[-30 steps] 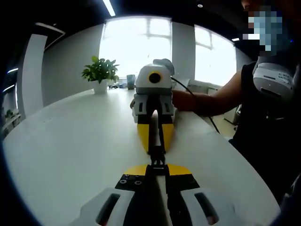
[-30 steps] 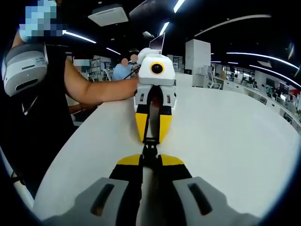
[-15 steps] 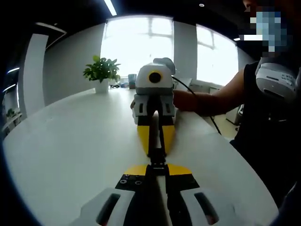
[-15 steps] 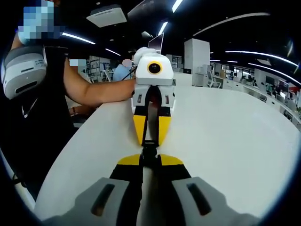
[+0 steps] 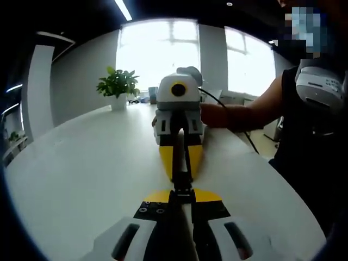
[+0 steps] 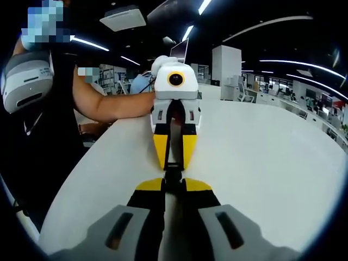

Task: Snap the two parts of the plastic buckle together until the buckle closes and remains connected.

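Directly ahead of each gripper stands the other one, tip to tip over the white desk [image 5: 81,179]. Two grippers are in play: the left gripper [image 5: 182,191] and the right gripper [image 6: 173,182], each clenched on one part of a single black buckle [image 5: 181,182], which sits between their yellow tips with a dark strap running off toward the far gripper. Whether the parts are latched cannot be told. One potted plant [image 5: 116,87] stands on the desk beyond the left gripper.
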